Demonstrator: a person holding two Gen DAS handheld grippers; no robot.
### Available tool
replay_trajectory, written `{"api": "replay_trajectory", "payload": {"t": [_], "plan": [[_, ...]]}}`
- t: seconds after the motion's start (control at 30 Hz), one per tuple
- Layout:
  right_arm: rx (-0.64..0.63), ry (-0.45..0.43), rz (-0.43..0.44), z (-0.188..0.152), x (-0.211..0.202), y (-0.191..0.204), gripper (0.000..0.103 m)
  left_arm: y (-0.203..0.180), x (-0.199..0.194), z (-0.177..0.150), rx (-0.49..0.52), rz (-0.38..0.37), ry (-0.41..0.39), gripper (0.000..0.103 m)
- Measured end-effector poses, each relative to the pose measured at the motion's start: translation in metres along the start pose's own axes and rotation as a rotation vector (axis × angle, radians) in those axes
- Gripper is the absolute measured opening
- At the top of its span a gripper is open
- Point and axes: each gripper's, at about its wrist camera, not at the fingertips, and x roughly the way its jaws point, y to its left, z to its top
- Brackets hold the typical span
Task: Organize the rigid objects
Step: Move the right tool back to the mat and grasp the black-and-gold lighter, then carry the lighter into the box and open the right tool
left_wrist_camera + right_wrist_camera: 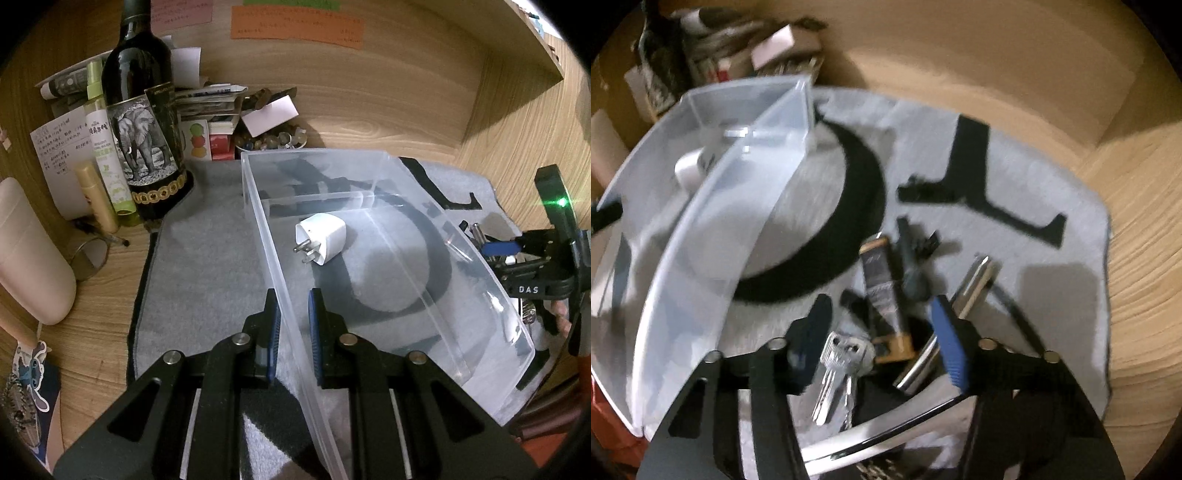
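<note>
Left tongs point(291, 325) straddle the clear bin point(436, 236) wall, pads not visibly pinching; white plug adapter point(320, 236) lies inside, just ahead.
Right tongs point(882, 332) gape over keys point(838, 362) between the tips: light, hard, slippery metal. Judged best pinched across the flat bows.

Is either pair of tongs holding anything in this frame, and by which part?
The left tongs straddle the near left wall of the clear bin, gripping or about to grip it. The right tongs are open above the keys, holding nothing.
</note>
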Motion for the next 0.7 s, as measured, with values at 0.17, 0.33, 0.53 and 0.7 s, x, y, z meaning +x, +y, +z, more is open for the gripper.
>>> {"api": "replay_trajectory", "payload": {"t": [0.17,0.33,0.53,0.7], "plan": [[-0.007,0.028,0.014,0.0,0.01,0.002,0.037,0.0,0.001,0.0,-0.001,0.001,0.001,0.015],[-0.008,0.028,0.045,0.009,0.016,-0.001,0.028,0.0,0.001,-0.001,0.002,0.002,0.0,0.015],[-0.025,0.005,0.061,0.014,0.017,0.005,0.022,0.0,0.002,-0.002,0.0,0.001,0.006,0.015],[-0.023,-0.046,0.075,0.011,-0.001,0.009,0.022,0.0,0.003,-0.003,0.001,0.003,0.01,0.015]]}}
